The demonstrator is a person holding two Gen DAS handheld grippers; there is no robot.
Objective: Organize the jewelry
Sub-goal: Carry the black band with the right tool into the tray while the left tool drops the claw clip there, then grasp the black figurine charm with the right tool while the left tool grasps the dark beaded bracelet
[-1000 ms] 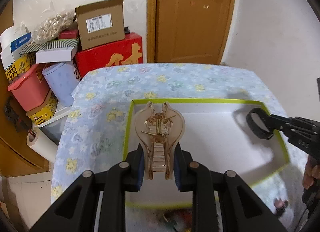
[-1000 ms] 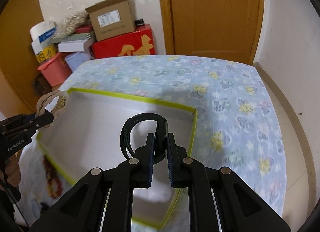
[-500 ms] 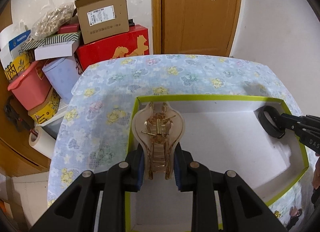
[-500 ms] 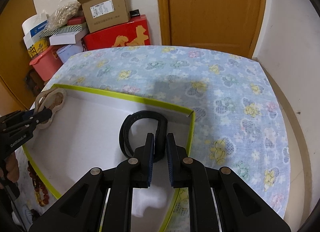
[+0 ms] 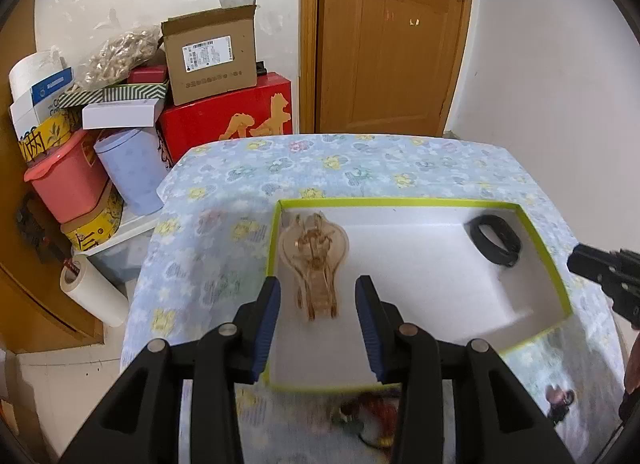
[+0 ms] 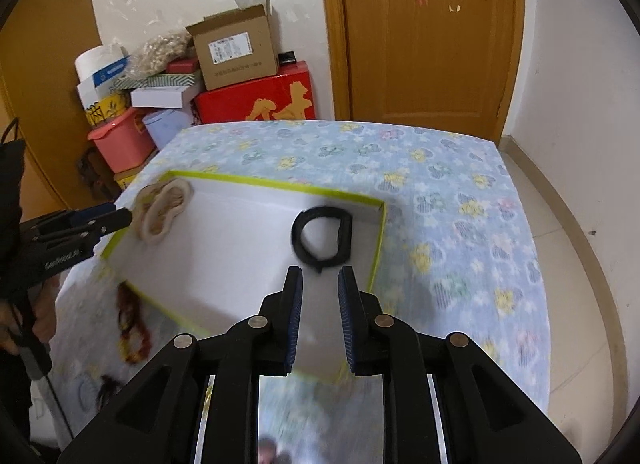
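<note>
A white box with a lime-green rim (image 5: 400,202) (image 6: 280,184) sits on the flowered tablecloth. A translucent tan hair claw clip (image 5: 314,260) (image 6: 162,210) lies in the box's left far corner. My left gripper (image 5: 317,296) is open just behind it, pads on either side and apart from it. A black bracelet (image 5: 496,238) (image 6: 322,240) lies in the box's right far corner. My right gripper (image 6: 319,284) is open just behind it, empty. The right gripper's tip shows in the left wrist view (image 5: 600,268).
Red and yellow beaded jewelry (image 6: 132,324) (image 5: 368,416) lies on the cloth in front of the box, blurred. A small dark piece (image 5: 560,400) lies near the right. Stacked boxes, a pink bin (image 5: 68,180) and a paper roll (image 5: 92,292) stand left; a wooden door (image 5: 384,44) behind.
Both grippers opened and let go: the hair clip and the black bracelet now rest in the box. Both grippers drew back and up from the box.
</note>
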